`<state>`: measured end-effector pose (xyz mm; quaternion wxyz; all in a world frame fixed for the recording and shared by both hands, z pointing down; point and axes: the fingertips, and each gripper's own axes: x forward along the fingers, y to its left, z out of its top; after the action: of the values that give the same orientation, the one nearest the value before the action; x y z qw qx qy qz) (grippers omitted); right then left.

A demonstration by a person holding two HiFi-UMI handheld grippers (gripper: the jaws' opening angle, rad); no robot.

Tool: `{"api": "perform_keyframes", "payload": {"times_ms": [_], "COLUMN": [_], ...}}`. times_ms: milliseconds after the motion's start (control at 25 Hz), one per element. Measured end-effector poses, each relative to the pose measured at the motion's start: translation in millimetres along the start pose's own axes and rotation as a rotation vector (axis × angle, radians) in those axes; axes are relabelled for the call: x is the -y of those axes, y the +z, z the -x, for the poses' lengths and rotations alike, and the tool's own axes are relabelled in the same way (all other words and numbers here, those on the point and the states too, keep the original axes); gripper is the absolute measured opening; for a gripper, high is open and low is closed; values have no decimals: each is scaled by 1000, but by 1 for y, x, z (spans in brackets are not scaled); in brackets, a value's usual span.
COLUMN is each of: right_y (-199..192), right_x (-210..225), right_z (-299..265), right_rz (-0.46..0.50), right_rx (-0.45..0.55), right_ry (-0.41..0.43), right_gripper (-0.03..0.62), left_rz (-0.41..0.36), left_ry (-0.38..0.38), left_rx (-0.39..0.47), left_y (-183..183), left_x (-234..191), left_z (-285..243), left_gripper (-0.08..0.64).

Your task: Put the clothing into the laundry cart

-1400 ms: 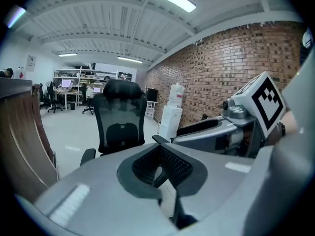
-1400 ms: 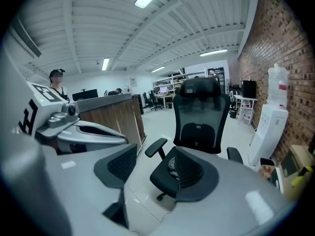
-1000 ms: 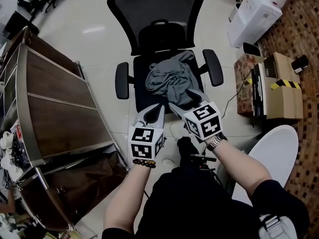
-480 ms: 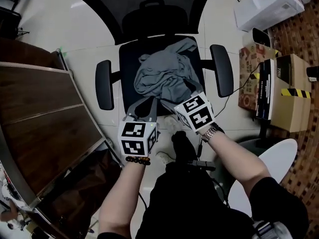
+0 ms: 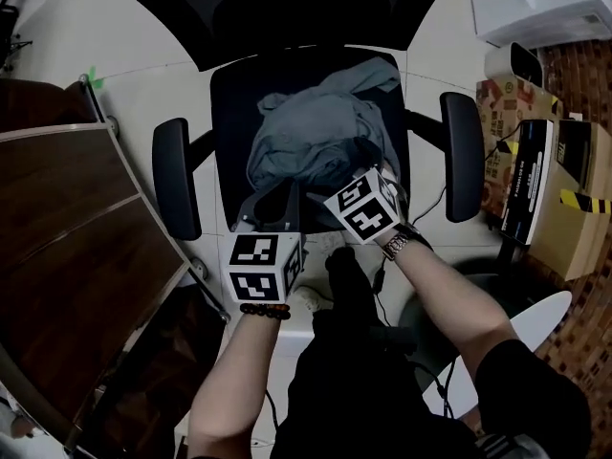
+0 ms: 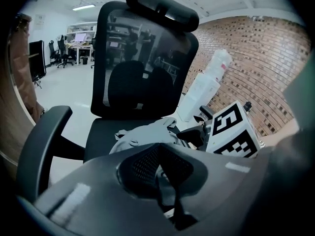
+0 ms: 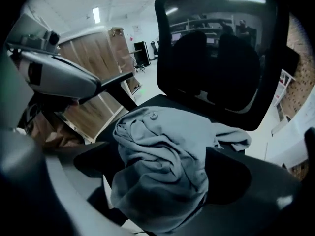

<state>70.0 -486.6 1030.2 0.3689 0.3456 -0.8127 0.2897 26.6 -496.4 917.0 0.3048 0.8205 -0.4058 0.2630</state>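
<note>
A crumpled grey garment (image 5: 316, 132) lies on the seat of a black office chair (image 5: 229, 94). My right gripper (image 5: 371, 165) is at the garment's near right edge. Its jaws are opening, and in the right gripper view they stand wide on either side of the garment (image 7: 162, 161) without pressing on it. My left gripper (image 5: 275, 199) hovers at the seat's front edge, just short of the cloth, with its jaws together and nothing in them (image 6: 157, 149). The laundry cart's brown bag (image 5: 158, 371) is low on the left, dark and partly hidden.
A wood-panelled cabinet (image 5: 67, 228) stands close on the left, next to the chair's armrest (image 5: 175, 175). Cardboard boxes (image 5: 535, 180) and a white appliance (image 5: 545, 3) sit on the right. A white round stool (image 5: 516, 342) is near my right arm. The person's legs are below the grippers.
Both grippers have moved forward to the chair, and the view has closed in on the seat. The right gripper now reaches the garment's near edge.
</note>
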Motion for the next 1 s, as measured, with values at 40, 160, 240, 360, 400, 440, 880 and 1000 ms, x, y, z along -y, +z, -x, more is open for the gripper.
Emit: {"api": "perform_keyframes", "payload": {"times_ms": [40,160,240,360,400,440,880,1000], "right_y": [-3,-11,-16,-27,-31,-35,-61,-60], "right_x": [3,12,17,25,27,29,41,45], "right_z": [-9,-31,-46,-68,-75,-81,-121,-122], "right_rz": [15,44,65,107,124,143,247,264], "right_rx": [-15,-44,-63,-106,-122,-138,-233,-242], "right_ry": [-4,-16,-25,-40,-44,-47,-94,-117], "right_gripper": [588,588,588,588,588,588,486,382], "left_rz": [9,23,32,48,53,58,82,77], "left_ry": [-1,-4,-1,6,7,9,23,16], "left_rx": [1,-2,-6,-7,-5,-4,-10,-22], "left_y": [-2,-10,-16,-22,-23,-24,-39,-42], "left_x": [-3,-12,-18,-27,-30,-32,-44,-42], "left_z": [-6,-20,-29,-42,-45,-48,-63,-66], "left_gripper": [3,3,3,3,3,3,3,3]}}
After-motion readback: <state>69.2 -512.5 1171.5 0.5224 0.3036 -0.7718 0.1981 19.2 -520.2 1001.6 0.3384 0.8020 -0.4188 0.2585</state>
